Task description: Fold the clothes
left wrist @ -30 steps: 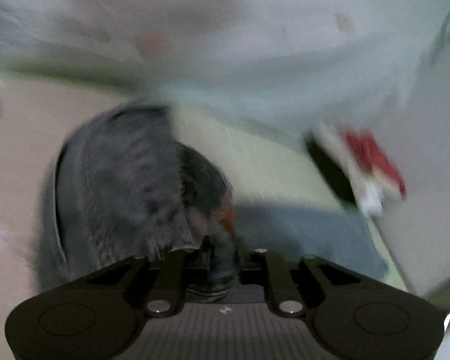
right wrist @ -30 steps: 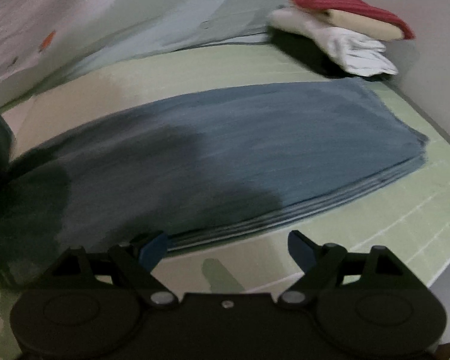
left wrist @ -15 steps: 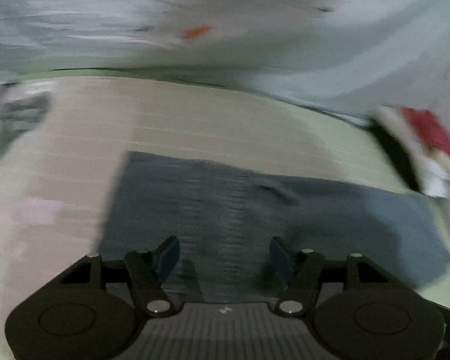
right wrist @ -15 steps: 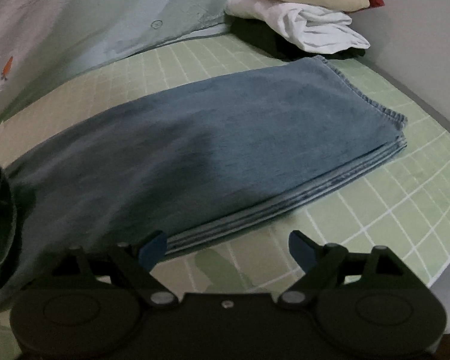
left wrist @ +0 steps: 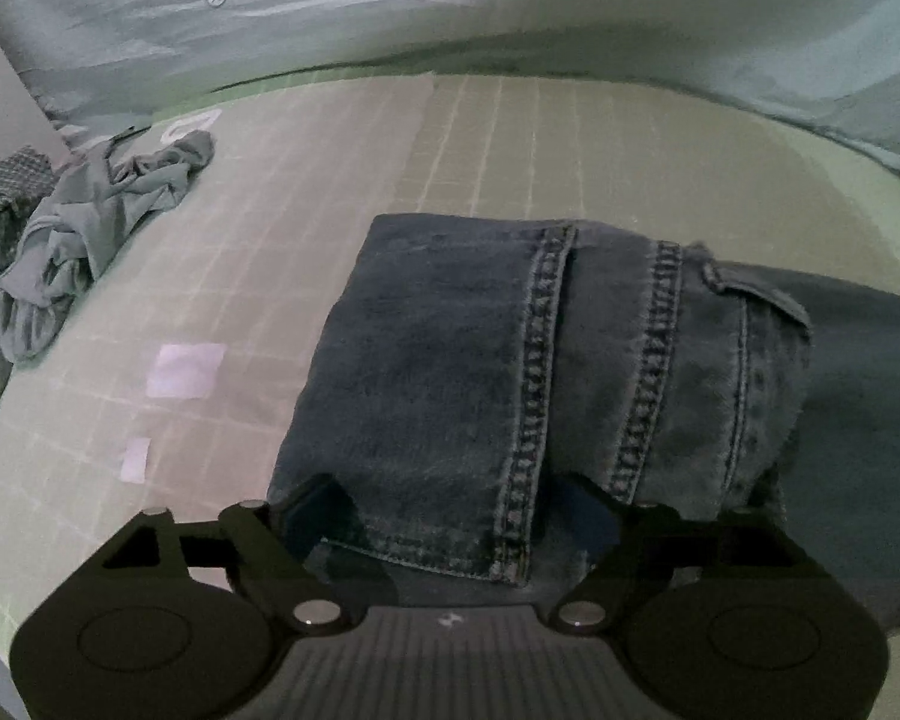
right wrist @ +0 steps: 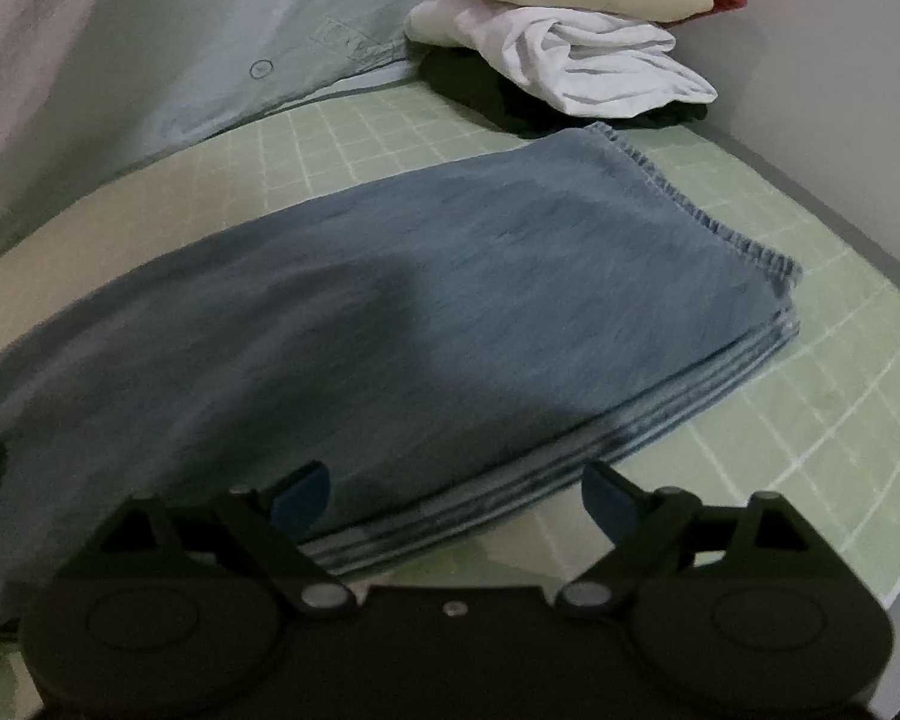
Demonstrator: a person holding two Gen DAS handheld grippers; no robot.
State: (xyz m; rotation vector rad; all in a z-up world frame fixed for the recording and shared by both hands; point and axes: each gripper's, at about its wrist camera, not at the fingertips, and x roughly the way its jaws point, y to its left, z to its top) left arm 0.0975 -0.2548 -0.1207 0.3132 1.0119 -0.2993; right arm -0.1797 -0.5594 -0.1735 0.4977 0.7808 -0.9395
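Observation:
A pair of blue jeans (right wrist: 450, 312) lies folded lengthwise on the green grid mat (right wrist: 810, 396). Its leg hems point to the right in the right wrist view. In the left wrist view the waist end of the jeans (left wrist: 510, 372) is folded over, with seams and a back pocket showing. My left gripper (left wrist: 450, 516) is open, its fingers on either side of the near edge of that fold. My right gripper (right wrist: 450, 495) is open and empty, just above the near long edge of the jeans.
A stack of folded clothes (right wrist: 576, 30), red, beige and white, sits at the far right against the wall. A crumpled grey garment (left wrist: 78, 240) lies at the far left. A carrot-print sheet (left wrist: 390, 0) runs along the back. The mat's edge (right wrist: 894, 564) is close at right.
My left gripper let go of the jeans' waist end, which now lies folded over on the mat, and opened. My right gripper has moved slightly closer to the jeans' near edge.

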